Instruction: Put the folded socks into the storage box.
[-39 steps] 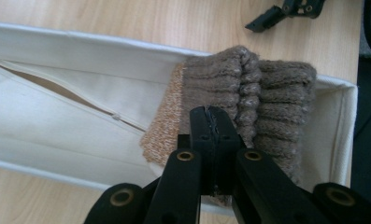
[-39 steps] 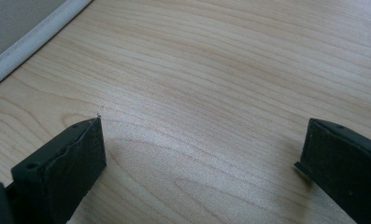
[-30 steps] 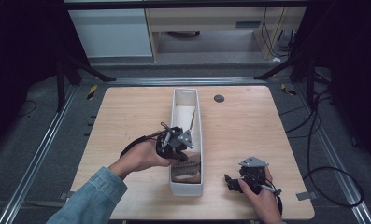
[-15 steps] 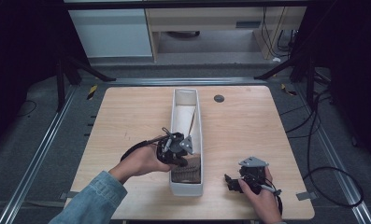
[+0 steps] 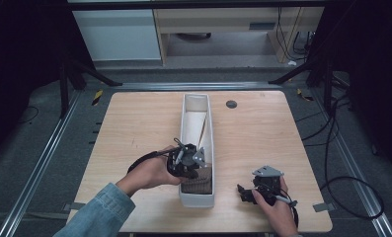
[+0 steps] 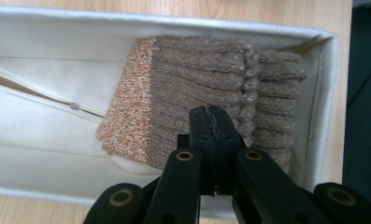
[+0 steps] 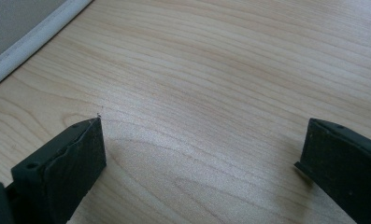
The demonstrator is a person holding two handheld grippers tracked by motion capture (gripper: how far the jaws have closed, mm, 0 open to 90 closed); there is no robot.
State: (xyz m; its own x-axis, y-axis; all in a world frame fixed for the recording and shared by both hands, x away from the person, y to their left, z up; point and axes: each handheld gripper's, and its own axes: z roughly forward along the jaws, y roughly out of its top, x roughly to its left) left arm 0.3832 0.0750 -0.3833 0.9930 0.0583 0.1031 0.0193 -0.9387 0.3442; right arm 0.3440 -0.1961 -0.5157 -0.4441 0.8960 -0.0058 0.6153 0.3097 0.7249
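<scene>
The left gripper (image 6: pixel 210 112) hangs over the near end of the white bin (image 5: pixel 185 197), its fingers (image 6: pixel 199 135) pressed together on nothing, tips just above the brown-and-orange knit (image 6: pixel 197 88) lying folded in that end. The right gripper (image 7: pixel 202 149) sits low over the bare desk (image 5: pixel 262 128), well to the bin's right, fingers spread wide and empty.
</scene>
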